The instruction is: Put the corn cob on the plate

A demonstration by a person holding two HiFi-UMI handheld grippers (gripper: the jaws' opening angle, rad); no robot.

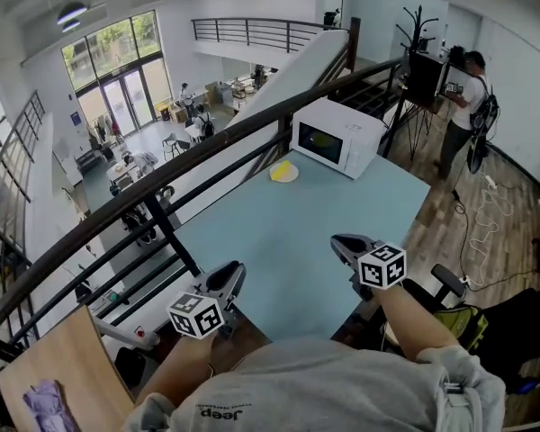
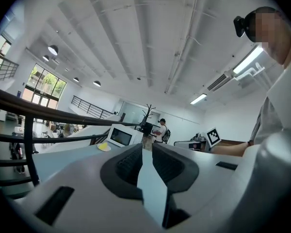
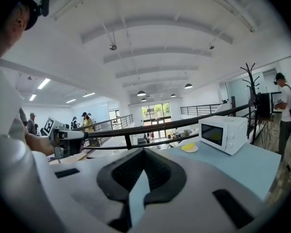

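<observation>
The left gripper (image 2: 144, 147) has its dark ribbed fingers (image 2: 128, 165) closed tip to tip, holding nothing. The right gripper (image 3: 143, 151) is likewise closed and empty. Both are by the near edge of the pale blue bench (image 1: 324, 214). The yellow corn cob (image 3: 188, 146) lies on the round white plate (image 3: 193, 150), well apart from both grippers and just beside the white microwave oven (image 1: 337, 136).

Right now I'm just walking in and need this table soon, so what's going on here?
A person holds the left tongs and the right tongs at the near end of the blue table, both shut and empty. At the far end, beside the microwave, the yellow corn cob lies on the plate, well away from both tongs.
</observation>
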